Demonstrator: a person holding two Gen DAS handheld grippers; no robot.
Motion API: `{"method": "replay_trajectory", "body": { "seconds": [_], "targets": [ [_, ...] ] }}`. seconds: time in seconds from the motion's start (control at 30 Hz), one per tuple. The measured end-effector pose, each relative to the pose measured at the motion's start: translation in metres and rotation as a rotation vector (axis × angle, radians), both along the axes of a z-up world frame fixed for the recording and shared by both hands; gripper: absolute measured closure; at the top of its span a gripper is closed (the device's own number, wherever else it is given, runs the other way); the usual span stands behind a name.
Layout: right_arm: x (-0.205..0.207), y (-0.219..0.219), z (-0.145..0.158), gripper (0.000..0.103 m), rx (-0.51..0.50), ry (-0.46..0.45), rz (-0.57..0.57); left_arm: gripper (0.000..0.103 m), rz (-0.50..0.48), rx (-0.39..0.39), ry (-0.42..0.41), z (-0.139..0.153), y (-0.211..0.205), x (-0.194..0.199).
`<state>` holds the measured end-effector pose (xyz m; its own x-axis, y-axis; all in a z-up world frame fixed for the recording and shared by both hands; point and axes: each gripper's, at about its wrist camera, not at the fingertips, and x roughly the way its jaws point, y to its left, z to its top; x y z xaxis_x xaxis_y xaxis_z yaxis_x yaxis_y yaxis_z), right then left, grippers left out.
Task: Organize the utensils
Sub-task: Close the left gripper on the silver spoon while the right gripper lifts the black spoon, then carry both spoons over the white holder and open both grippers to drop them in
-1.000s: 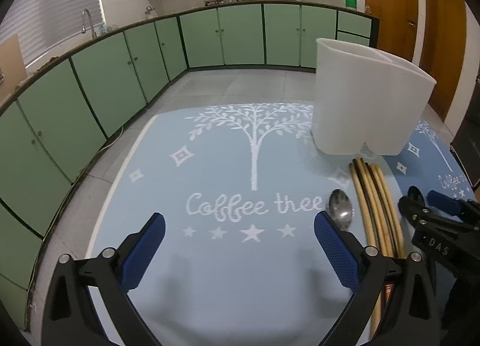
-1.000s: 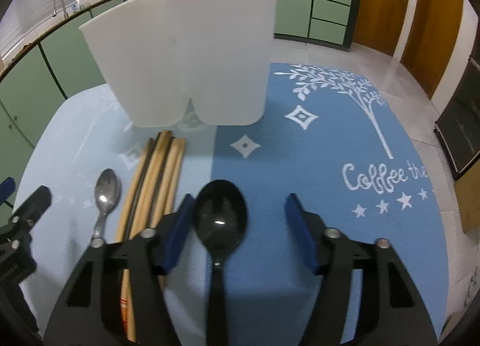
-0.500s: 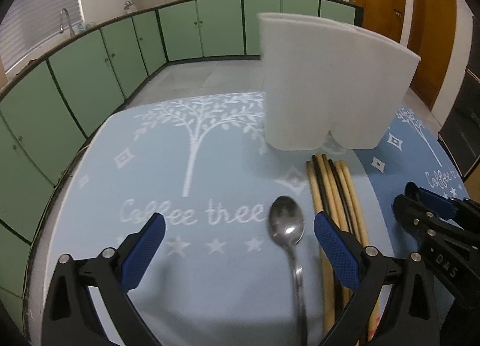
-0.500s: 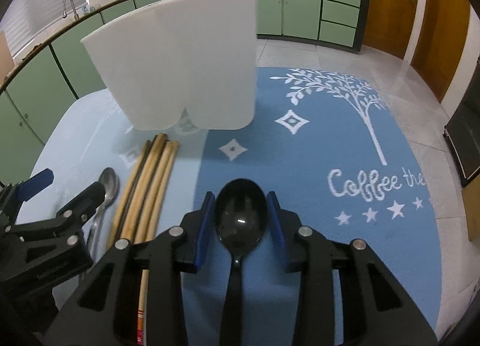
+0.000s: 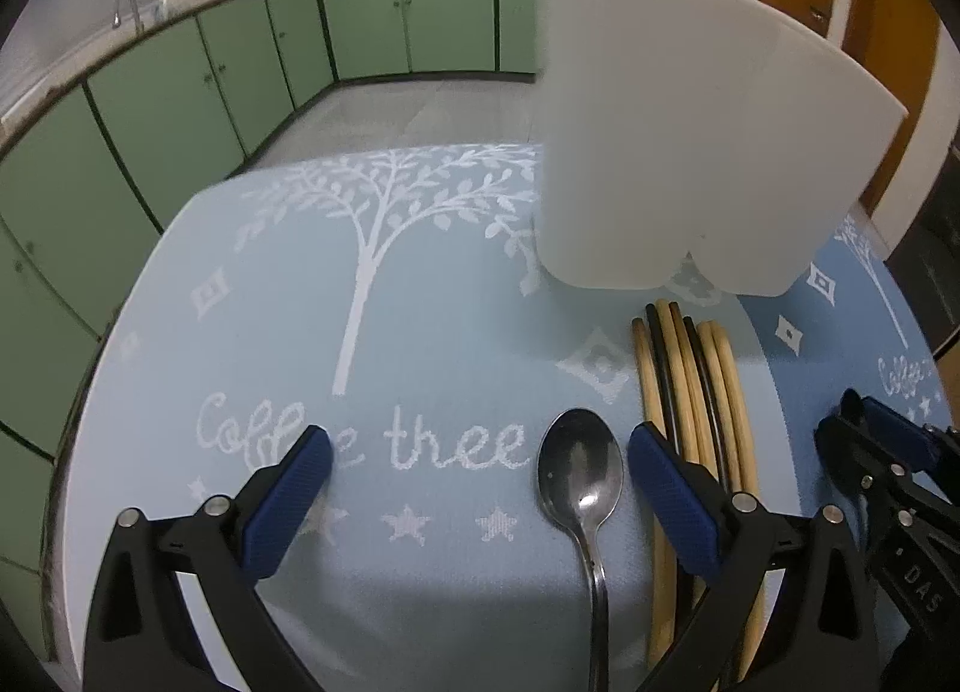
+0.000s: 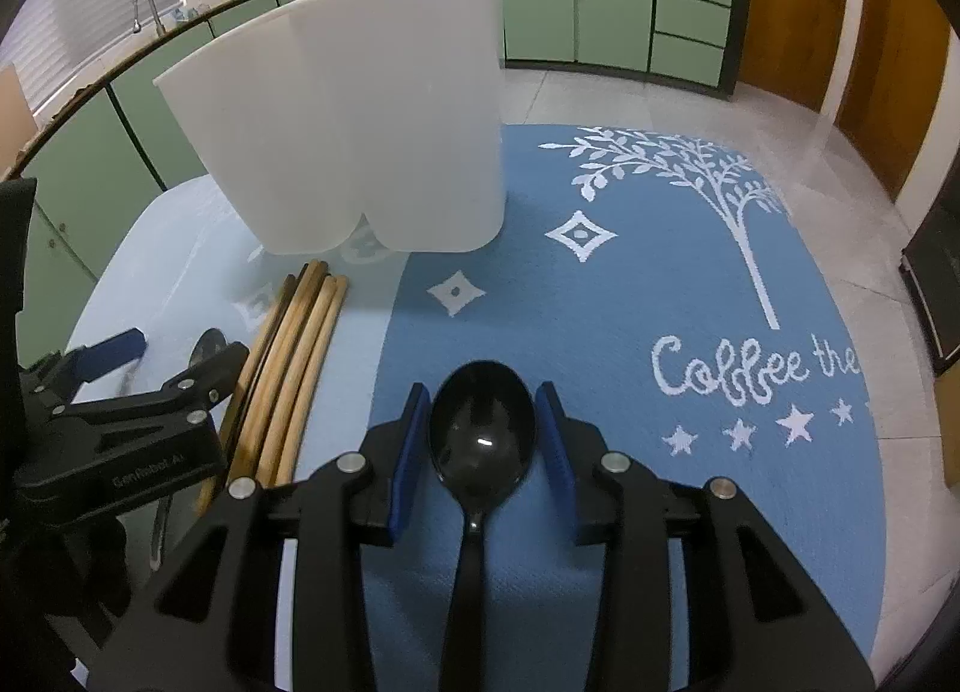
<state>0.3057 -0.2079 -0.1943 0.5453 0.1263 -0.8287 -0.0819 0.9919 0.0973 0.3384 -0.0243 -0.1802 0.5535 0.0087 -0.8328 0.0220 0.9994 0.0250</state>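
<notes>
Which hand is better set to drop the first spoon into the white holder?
Right, most likely. The right gripper has its jaws closed against the black spoon, ready to lift toward the white holder. The left gripper is wide open; the metal spoon lies ungrasped.

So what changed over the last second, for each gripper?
The right gripper closed from wide open onto the black spoon, its pads now at the bowl's sides. The left gripper moved right, so the metal spoon now lies between its open fingers. The chopsticks and white holder stayed put.
</notes>
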Motion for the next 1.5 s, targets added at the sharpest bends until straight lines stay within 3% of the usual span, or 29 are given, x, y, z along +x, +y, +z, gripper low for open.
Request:
{"method": "replay_trajectory", "body": {
  "seconds": [0.07, 0.17, 0.23, 0.27, 0.37, 0.47, 0.63, 0.77, 0.87, 1.1, 1.5],
  "targets": [
    [0.004, -0.001, 0.002, 0.066, 0.000, 0.017, 0.010, 0.015, -0.010, -0.007, -0.001, 0.001, -0.001, -0.001],
    [0.008, 0.000, 0.003, 0.066, -0.005, 0.042, 0.019, 0.042, -0.028, -0.037, -0.006, 0.008, 0.001, -0.003],
    [0.010, 0.000, 0.004, 0.069, -0.001, 0.050, 0.019, 0.069, -0.031, -0.054, -0.009, 0.012, 0.001, -0.003],
    [0.010, 0.000, 0.004, 0.069, -0.001, 0.051, 0.017, 0.075, -0.036, -0.063, -0.009, 0.013, 0.001, -0.003],
    [0.007, 0.001, 0.004, 0.070, -0.004, 0.043, 0.014, 0.076, -0.046, -0.061, -0.017, 0.014, -0.001, -0.004],
    [-0.009, 0.001, 0.014, 0.070, 0.001, -0.051, 0.023, 0.076, -0.066, -0.079, -0.058, 0.016, -0.003, -0.018],
    [-0.030, -0.008, 0.033, 0.070, 0.049, -0.192, 0.042, 0.076, -0.098, -0.149, -0.269, 0.039, 0.013, -0.061],
    [-0.040, -0.007, 0.039, 0.070, 0.020, -0.248, 0.060, 0.076, -0.096, -0.159, -0.382, 0.055, 0.014, -0.087],
    [-0.050, -0.009, 0.046, 0.070, 0.052, -0.288, 0.064, 0.076, -0.091, -0.159, -0.442, 0.065, 0.017, -0.101],
    [-0.055, -0.008, 0.073, 0.070, 0.066, -0.390, 0.099, 0.076, -0.101, -0.162, -0.564, 0.090, 0.023, -0.123],
    [-0.043, -0.020, 0.131, 0.070, 0.153, -0.567, 0.094, 0.076, -0.106, -0.185, -0.707, 0.138, 0.024, -0.121]
  ]
}}
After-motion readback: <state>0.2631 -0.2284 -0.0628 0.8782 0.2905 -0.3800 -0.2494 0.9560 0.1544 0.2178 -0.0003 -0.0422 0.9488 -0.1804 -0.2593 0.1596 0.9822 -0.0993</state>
